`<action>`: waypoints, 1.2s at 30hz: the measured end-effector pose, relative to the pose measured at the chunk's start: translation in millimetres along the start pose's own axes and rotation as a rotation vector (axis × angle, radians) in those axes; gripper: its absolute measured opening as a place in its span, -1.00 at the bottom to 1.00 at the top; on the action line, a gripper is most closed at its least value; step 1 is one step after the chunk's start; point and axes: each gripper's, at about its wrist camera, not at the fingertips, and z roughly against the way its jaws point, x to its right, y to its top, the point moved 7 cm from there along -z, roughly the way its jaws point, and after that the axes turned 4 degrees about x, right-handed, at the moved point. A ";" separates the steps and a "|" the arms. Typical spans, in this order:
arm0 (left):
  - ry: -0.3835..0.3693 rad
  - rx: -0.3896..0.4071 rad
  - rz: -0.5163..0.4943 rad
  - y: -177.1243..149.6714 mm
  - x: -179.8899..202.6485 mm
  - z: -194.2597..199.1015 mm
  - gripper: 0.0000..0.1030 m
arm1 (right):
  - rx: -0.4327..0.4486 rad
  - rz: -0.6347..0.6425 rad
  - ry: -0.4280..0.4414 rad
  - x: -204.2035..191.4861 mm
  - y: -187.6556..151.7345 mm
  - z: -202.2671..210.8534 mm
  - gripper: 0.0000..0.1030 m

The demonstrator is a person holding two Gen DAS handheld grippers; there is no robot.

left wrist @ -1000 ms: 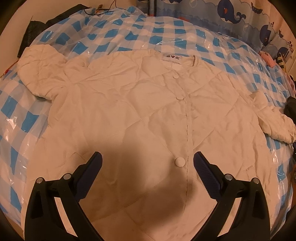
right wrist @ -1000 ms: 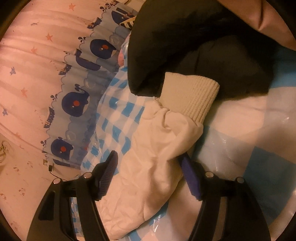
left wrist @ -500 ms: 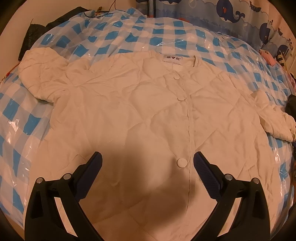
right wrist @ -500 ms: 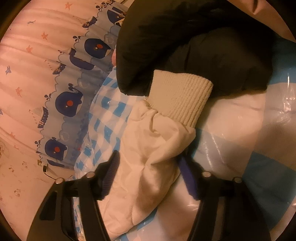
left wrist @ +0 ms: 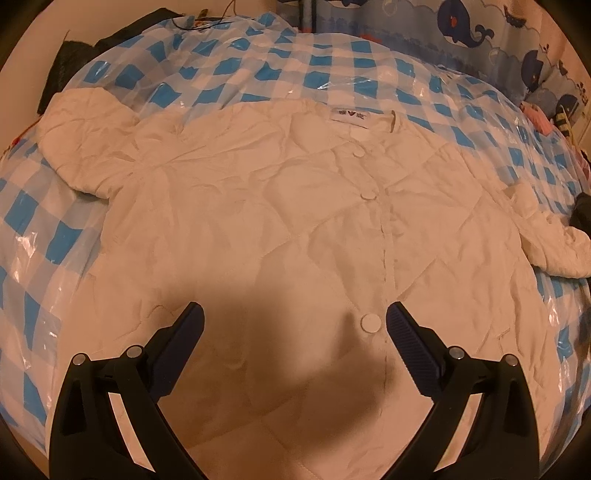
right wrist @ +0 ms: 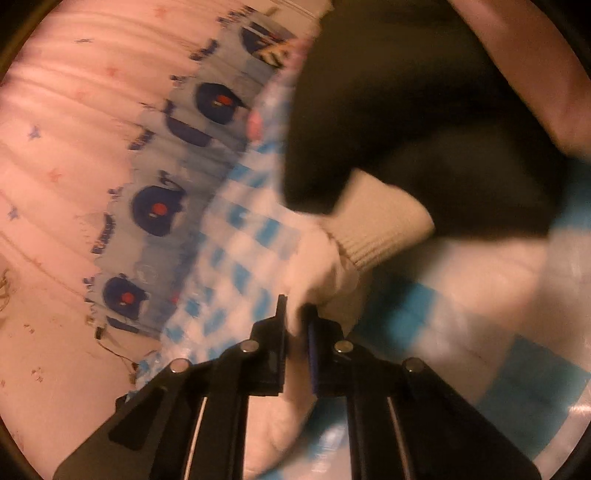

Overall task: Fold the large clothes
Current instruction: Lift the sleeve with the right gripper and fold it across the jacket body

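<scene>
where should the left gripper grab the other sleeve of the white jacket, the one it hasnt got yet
Probably by the cuff end of the free sleeve, coming from the outer edge of the bed. That sleeve lies bunched and puffy on the checked cover, so its raised end gives the open left gripper a fold to pinch. The right gripper is already shut on the opposite sleeve, below its ribbed cuff.

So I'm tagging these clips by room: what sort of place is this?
Most likely a bedroom in a home. A white jacket lies spread on a bed-like surface under a blue checked plastic cover, and a whale-print curtain hangs behind it.
</scene>
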 end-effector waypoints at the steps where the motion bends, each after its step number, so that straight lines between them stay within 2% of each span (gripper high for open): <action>1: -0.002 0.000 0.007 0.1 -1.9 0.3 0.84 | 0.013 0.013 0.027 -17.5 5.4 3.7 -0.80; 5: -0.007 0.008 0.038 2.5 -17.3 4.7 0.84 | 0.036 0.101 0.129 -98.5 13.6 13.5 -0.80; 10: -0.007 0.018 0.103 7.1 -49.5 11.9 0.84 | 0.006 0.240 0.271 -221.7 -19.6 13.1 -0.80; 12: -0.012 0.023 0.146 9.5 -69.6 15.6 0.84 | -0.018 0.291 0.319 -264.5 -41.7 9.8 -0.80; 16: -0.017 0.027 0.228 13.0 -107.1 20.0 0.84 | -0.081 0.413 0.398 -350.9 -107.5 -1.7 -0.80; 21: -0.022 0.038 0.326 13.5 -152.8 25.9 0.84 | -0.178 0.553 0.455 -420.7 -208.5 -18.7 -0.80; 27: -0.017 0.052 0.402 9.1 -198.6 33.8 0.84 | -0.317 0.702 0.457 -450.0 -339.6 -51.1 -0.80; 33: -0.015 0.064 0.463 4.4 -235.7 38.6 0.84 | -0.458 0.823 0.425 -441.2 -474.6 -85.4 -0.81; 36: -0.022 0.062 0.493 1.1 -250.4 37.6 0.84 | -0.562 0.883 0.397 -423.1 -542.7 -96.4 -0.81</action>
